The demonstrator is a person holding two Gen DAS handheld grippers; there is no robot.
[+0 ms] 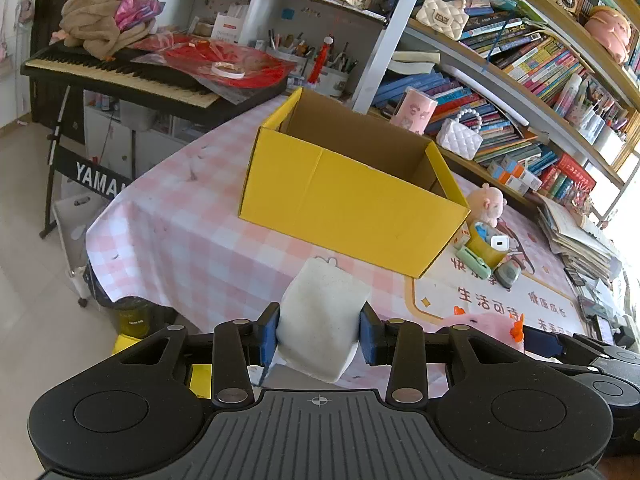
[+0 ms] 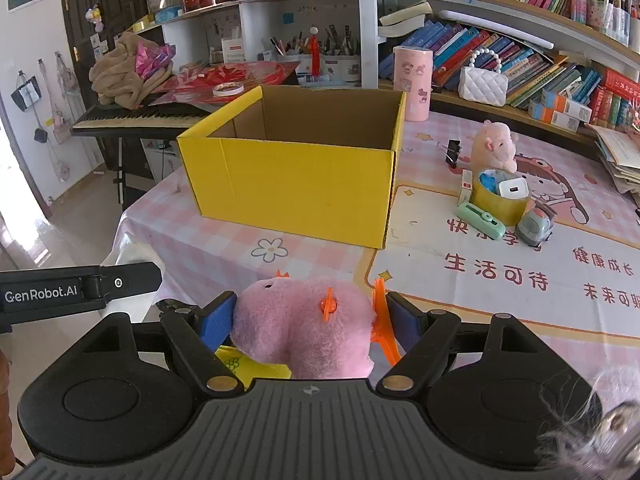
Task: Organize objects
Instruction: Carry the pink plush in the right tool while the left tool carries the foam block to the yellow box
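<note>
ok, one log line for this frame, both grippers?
left gripper: shut on white pouch | right gripper: shut on pink plush | yellow box: open, ahead

One yellow box [image 2: 292, 196], three plush toys [image 2: 304, 336], two white handbags [image 1: 459, 139]

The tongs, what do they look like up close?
Both are matte black plastic. The left tongs and right tongs have blue pads on the fingers, silver rivets, round side discs and a ribbed base. White "GenRobot.AI" lettering marks the left one's side.
</note>
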